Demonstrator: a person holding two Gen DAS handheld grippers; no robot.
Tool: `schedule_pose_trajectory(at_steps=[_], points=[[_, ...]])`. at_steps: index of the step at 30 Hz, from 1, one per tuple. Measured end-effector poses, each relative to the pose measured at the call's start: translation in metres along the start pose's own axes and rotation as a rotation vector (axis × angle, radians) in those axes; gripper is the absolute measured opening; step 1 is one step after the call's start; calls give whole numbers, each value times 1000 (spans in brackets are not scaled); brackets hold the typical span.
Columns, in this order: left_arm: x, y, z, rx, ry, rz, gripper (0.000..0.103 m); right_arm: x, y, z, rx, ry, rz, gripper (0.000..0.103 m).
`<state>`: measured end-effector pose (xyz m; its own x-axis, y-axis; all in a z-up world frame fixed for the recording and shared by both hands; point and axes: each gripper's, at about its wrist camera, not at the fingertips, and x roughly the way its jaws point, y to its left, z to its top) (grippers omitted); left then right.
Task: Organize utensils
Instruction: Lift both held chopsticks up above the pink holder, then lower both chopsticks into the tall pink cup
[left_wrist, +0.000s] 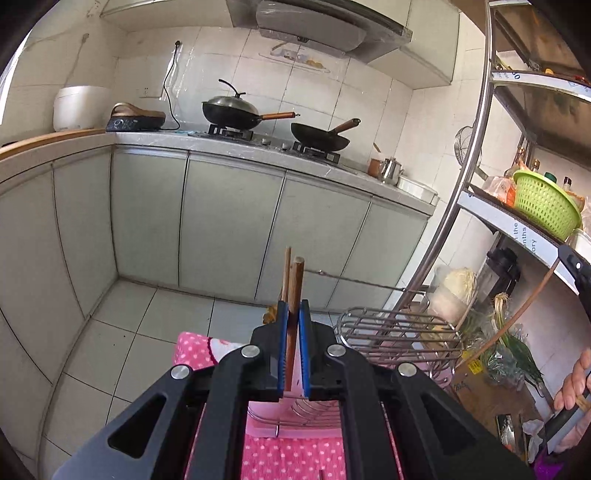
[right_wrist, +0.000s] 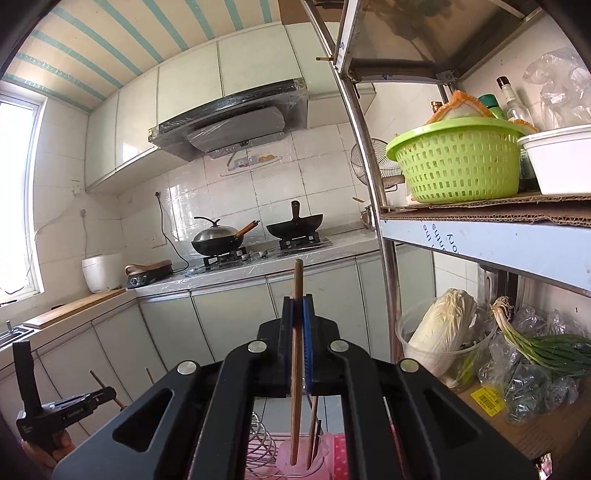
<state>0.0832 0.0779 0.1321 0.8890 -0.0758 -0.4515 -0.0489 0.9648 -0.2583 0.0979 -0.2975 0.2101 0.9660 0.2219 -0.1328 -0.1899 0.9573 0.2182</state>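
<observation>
Matt brown wooden chopsticks (left_wrist: 293, 295) between the matt black plastic left hand-held gripper (left_wrist: 293, 314); shiny metal wire rack (left_wrist: 399, 332) beside it.

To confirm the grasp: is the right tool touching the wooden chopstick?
Touching. In the right wrist view, the right tool is shut on the wooden chopstick, which passes between its blue pads.

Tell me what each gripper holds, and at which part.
The left gripper pinches a wooden chopstick near its upper end. The right gripper pinches another chopstick, also below its top.

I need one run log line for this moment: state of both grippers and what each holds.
left gripper: shut on chopsticks | right gripper: shut on chopstick | pink holder: below right gripper
</observation>
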Motion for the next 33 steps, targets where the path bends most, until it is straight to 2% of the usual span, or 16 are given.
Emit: schedule_pose_trajectory(at_steps=[5, 13, 26, 33], points=[[18, 18, -12, -30, 46, 21, 5, 19, -4, -10, -7, 49, -17, 5], [41, 42, 1, -73, 68, 9, 5, 49, -4, -37, -18, 167, -19, 5], [74, 37, 20, -78, 93, 5, 5, 84, -20, -84, 31, 332, -29, 5], [76, 46, 32, -149, 168, -42, 6, 86, -20, -77, 47, 350, -9, 5]])
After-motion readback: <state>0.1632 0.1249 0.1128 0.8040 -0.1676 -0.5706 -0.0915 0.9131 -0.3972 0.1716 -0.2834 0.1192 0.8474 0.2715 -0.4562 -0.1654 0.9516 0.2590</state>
